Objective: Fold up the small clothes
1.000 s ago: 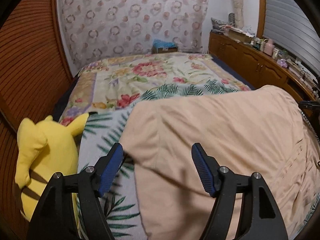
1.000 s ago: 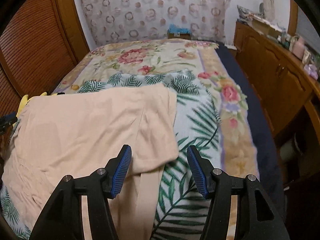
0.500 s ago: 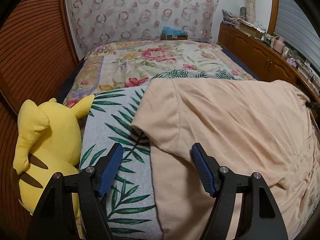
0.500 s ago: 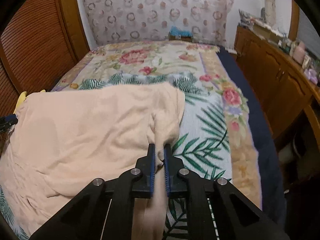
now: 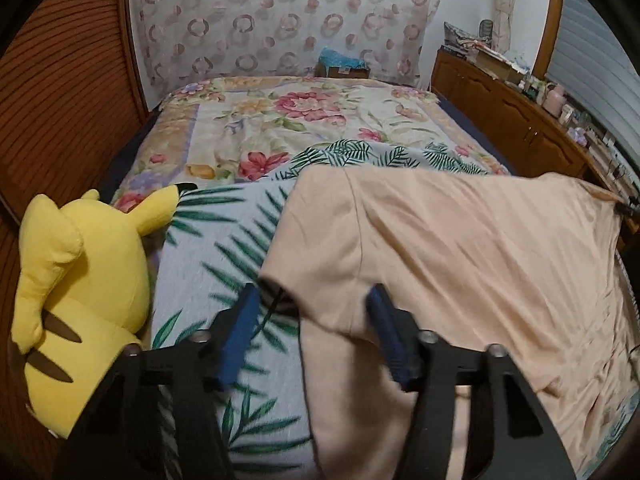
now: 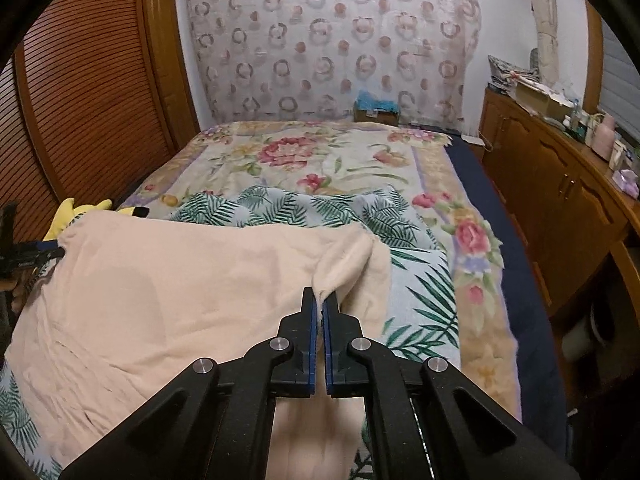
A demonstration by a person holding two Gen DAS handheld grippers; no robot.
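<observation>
Two grippers work one peach shirt [image 5: 472,248], a soft, thin knit spread across the near end of the bed [image 6: 320,160] and creased into shallow folds. The right gripper [image 6: 320,304] is clamped tight on a bunched sleeve edge, its blue ribbed pads pinching the cloth into a small peak. The left gripper [image 5: 312,304] is closing, its jaws standing either side of the other sleeve's hem; the pads do not press on the cloth, and motion blur softens them.

Under the shirt lies a pale sheet [image 5: 224,248] printed with green palm fronds, and beyond it a floral quilt [image 5: 288,120] in pinks and creams. A plush yellow toy [image 5: 76,272] with brown stripes sits at the left edge of the bed, just beside the sheet. Behind the bed hangs a sheer curtain [image 6: 332,40] with ring patterns. Slatted wooden doors [image 6: 88,92] close the left side; a carved wooden cabinet [image 6: 560,184] loaded with small clutter runs along the right.

Both grippers' black frames hide the shirt's near part. The cabinet-top items are too small to name, as is a blue-topped box [image 6: 376,106] at the bed's far end.
</observation>
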